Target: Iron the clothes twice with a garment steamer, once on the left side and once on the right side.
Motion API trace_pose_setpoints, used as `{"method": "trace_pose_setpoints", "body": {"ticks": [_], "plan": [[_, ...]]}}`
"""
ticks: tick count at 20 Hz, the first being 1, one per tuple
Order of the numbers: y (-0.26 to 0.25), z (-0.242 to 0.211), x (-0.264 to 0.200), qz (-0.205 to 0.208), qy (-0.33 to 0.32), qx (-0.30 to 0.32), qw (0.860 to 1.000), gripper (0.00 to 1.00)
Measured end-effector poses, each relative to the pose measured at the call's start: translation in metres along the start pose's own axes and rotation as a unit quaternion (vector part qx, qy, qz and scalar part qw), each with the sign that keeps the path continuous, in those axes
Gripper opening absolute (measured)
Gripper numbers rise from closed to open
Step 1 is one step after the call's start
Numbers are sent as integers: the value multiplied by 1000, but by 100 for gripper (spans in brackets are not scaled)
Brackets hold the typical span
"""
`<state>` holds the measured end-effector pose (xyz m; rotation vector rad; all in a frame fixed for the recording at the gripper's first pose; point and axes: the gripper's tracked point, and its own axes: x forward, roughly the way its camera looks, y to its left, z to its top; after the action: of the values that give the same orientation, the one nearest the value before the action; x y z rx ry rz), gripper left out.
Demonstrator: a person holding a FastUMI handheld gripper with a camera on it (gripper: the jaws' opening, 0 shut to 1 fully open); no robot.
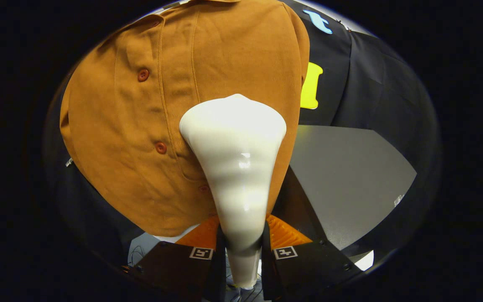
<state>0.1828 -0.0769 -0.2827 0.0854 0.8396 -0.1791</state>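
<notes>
Gripping white steamer point(235, 167), seemingly against shirt point(149, 126).

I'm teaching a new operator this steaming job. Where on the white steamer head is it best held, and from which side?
Hold the glossy white cone-shaped plastic steamer head at its narrow neck, coming from behind, opposite the wide face. The claw grips it there now, both fingers pressing the slim stem from either side. The head flares too wide further up, and its broad end must stay free against the mustard-brown buttoned fabric shirt.

Cream-white steamer point(234, 167), plain mustard-brown shirt point(149, 126) (rust-red buttons point(143, 75))
</notes>
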Motion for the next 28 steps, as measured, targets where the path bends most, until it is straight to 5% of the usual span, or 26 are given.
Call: {"method": "trace_pose_setpoints", "body": {"ticks": [7,13,28], "plan": [[-10,-14,-11,-1,10,8,1000,37],[-10,29,-62,-2,-57,7,998,37],[146,122,-124,101,-182,-56,976,37]]}}
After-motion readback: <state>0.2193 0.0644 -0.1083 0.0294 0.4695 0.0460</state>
